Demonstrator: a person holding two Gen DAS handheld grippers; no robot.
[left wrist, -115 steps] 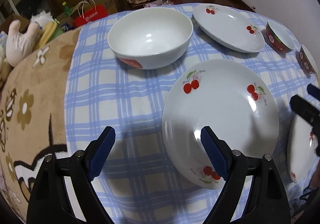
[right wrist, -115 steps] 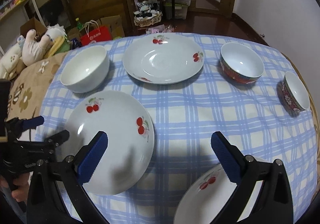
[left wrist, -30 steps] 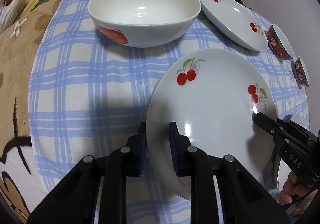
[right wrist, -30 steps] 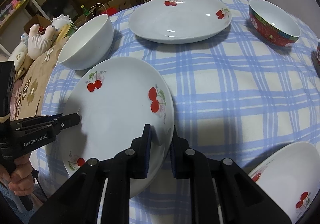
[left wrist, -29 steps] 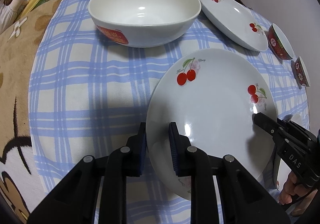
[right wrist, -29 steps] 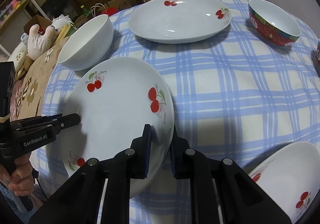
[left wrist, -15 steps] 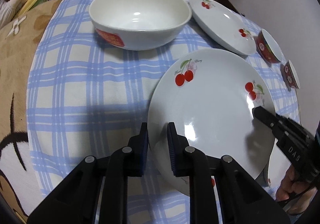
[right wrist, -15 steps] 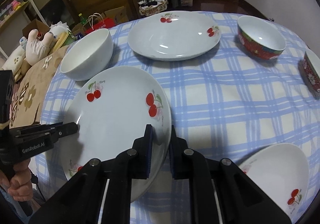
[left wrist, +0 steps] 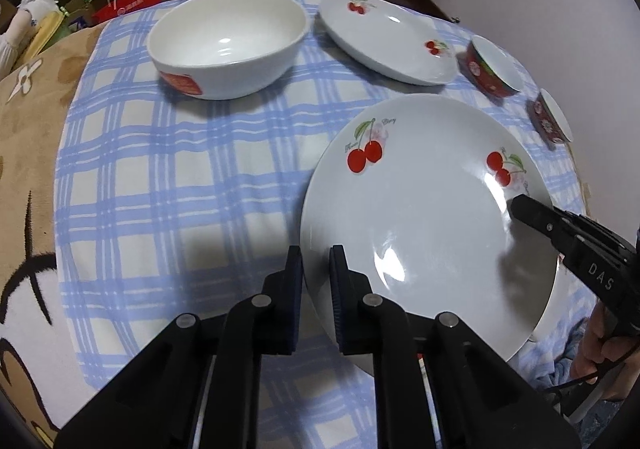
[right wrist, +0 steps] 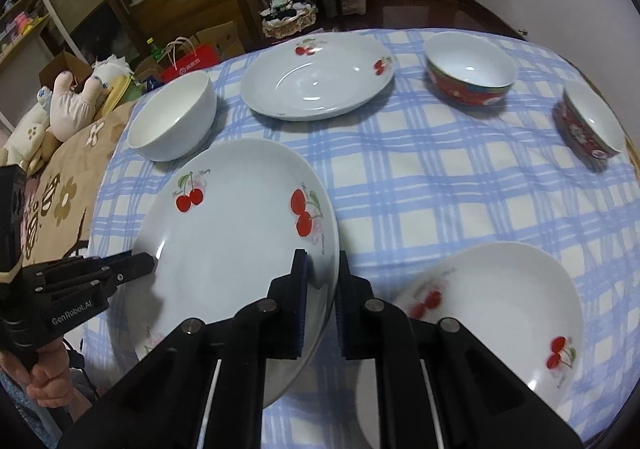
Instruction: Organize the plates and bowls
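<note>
Both your tools grip one cherry plate [left wrist: 424, 225].
Left tool [left wrist: 316, 289] and right tool [right wrist: 320, 289] are clamped on opposite rims.

Both wrist views close, sharing cherry plate [left wrist: 424, 217].

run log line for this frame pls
left gripper: shut on cherry plate rim | right gripper: shut on opposite rim | plate: apparently lifted above checked cloth

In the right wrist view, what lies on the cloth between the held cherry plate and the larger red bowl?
Nothing: between the held cherry plate and the larger red bowl only bare blue-checked tablecloth shows in the right wrist view. Another cherry plate sits off that line.
</note>
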